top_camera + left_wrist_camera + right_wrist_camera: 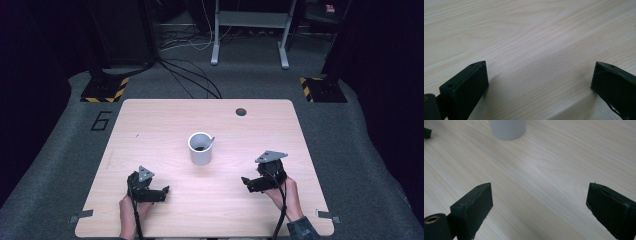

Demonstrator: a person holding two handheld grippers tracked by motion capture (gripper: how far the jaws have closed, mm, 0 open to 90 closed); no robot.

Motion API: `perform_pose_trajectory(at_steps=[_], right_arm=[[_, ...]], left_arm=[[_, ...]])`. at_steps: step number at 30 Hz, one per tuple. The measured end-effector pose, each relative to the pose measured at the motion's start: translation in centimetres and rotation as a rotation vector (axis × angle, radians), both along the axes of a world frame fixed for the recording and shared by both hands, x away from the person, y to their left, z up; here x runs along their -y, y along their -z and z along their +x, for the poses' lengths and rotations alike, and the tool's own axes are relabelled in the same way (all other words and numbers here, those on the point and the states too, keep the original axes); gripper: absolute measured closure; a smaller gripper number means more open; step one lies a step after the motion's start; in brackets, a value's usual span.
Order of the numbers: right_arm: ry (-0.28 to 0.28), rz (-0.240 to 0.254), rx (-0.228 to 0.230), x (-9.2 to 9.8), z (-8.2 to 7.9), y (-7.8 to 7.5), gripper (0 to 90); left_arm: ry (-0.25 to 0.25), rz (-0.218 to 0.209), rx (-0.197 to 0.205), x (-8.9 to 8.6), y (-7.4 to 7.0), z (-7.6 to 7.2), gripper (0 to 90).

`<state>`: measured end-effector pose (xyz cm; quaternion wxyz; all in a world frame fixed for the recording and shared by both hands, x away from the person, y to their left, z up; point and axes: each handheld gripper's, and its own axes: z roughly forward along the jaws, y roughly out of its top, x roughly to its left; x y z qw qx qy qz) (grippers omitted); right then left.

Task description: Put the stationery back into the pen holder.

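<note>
We have both tongs low over the near half of the desk, one on each side of the cup, which stands upright near the desk's middle. The left tongs rest close to the wood, their jaws wide apart with only bare grain between them in the left gripper view. The right tongs point in toward the cup, and their jaws also stand apart with nothing between them; in the right gripper view the cup's white base sits ahead, well clear of the pads.

We judge this is a resting stance: neither pair touches the cup, and keeping them spread to either side leaves it free and steady.

The cup is white, straight-walled and open at the top. Inside it we see something dark at the bottom, and a thin pale piece leans out over the far right of the rim; what either is, we cannot tell at this size. A small dark round hole marks the desk's far edge.
</note>
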<state>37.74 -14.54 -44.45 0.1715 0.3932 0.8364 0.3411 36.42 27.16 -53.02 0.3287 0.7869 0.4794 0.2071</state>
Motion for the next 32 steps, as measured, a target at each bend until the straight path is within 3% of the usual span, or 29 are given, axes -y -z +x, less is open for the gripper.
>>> perform_pose_trajectory(at_steps=[11,21,24,32], right_arm=[[0.055,0.022,-0.025,1.9,-0.9,5.2,6.3],[0.080,0.006,-0.027,2.3,-1.4,8.3,0.0],[0.070,0.016,0.006,2.5,-1.5,8.5,0.0],[0.074,0.023,0.003,2.4,-1.5,8.6,0.0]], left_arm=[[0.000,0.001,-0.001,0.0,0.0,0.0,0.8],[0.000,0.001,0.003,0.0,0.0,0.0,1.0],[0.000,0.001,0.003,0.0,0.0,0.0,1.0],[0.000,0.002,0.005,0.0,0.0,0.0,1.0]])
